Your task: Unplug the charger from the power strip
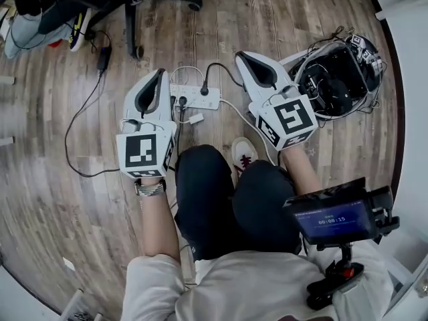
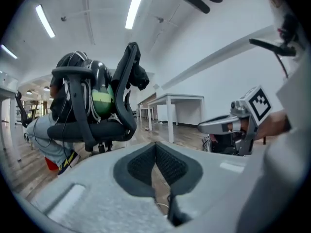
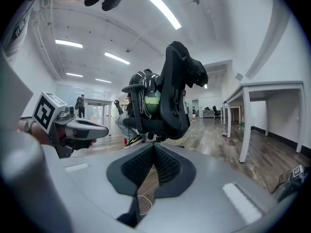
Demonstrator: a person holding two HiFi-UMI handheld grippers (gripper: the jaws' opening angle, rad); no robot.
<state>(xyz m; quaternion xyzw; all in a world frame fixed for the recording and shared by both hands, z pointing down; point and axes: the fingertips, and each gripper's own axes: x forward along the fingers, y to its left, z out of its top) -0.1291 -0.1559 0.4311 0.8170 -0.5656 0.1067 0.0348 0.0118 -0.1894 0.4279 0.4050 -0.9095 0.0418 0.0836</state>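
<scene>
The left gripper's [image 2: 155, 145] jaws are pressed together with nothing between them, and the right gripper's [image 3: 154, 148] jaws are likewise together and empty. In each gripper view they point out across the room at an office chair [image 3: 170, 96], not down at the work. In the head view both grippers are held up in front of the seated person, one on each side of the power strip [image 1: 195, 97]. The strip lies on the wooden floor [image 1: 267, 19] below and between them, touched by neither. Several black plugs [image 1: 204, 90] sit in the strip with their cables trailing off. A small white block [image 1: 196, 118] on a white lead lies on the floor just beside the strip, apart from its sockets. The head view is too small to tell whether that block is the charger or one of the seated plugs is. The scene therefore fits a charger lying pulled out beside the strip, and it equally fits a charger seated in the strip with both hands held clear above it. That doubt leaves the next move open, beyond the judgement that jaws this tightly together would have to part before gripping anything. To the right, well apart from the strip, an open black tub [image 1: 334, 79] holds a tangle of cables and dark gear.
</scene>
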